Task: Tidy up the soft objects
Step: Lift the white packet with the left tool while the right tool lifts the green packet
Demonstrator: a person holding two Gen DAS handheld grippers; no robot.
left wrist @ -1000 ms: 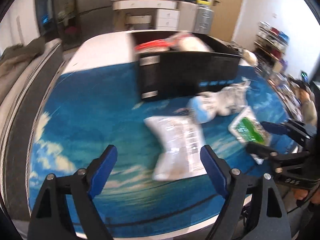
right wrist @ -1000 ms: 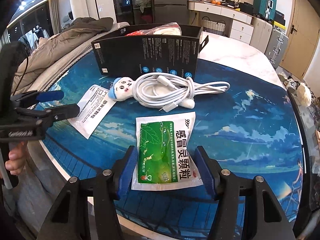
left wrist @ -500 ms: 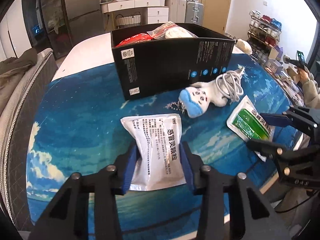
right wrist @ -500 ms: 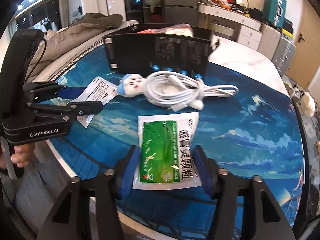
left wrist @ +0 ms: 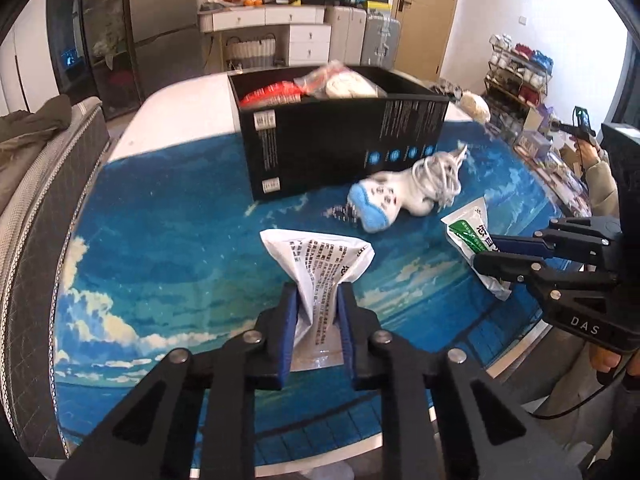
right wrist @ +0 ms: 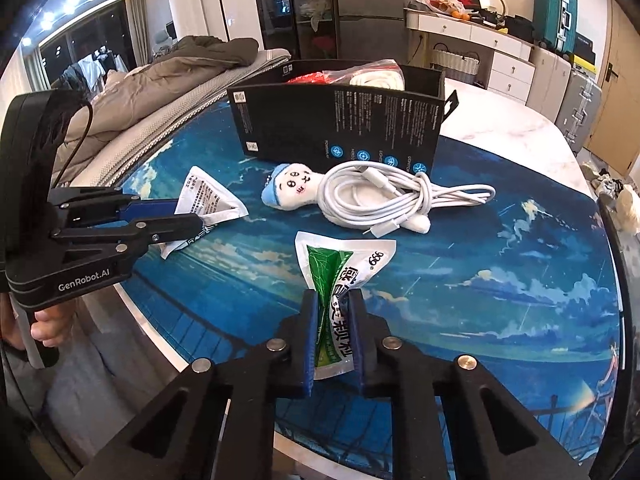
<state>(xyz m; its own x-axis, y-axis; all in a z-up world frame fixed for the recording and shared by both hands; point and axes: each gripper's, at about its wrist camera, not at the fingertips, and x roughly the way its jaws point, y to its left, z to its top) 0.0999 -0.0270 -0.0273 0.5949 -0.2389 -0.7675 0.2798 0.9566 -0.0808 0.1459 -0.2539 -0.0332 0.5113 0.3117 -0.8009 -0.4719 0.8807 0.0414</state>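
Change: both jaws have just been closing, pinching each sachet's middle
Left gripper: you hold the white sachet
Right gripper: you hold the green sachet (light, crumply, slick foil)

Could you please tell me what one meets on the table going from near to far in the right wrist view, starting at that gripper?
right gripper, shut on the green sachet → coiled white cable → black box holding packets.
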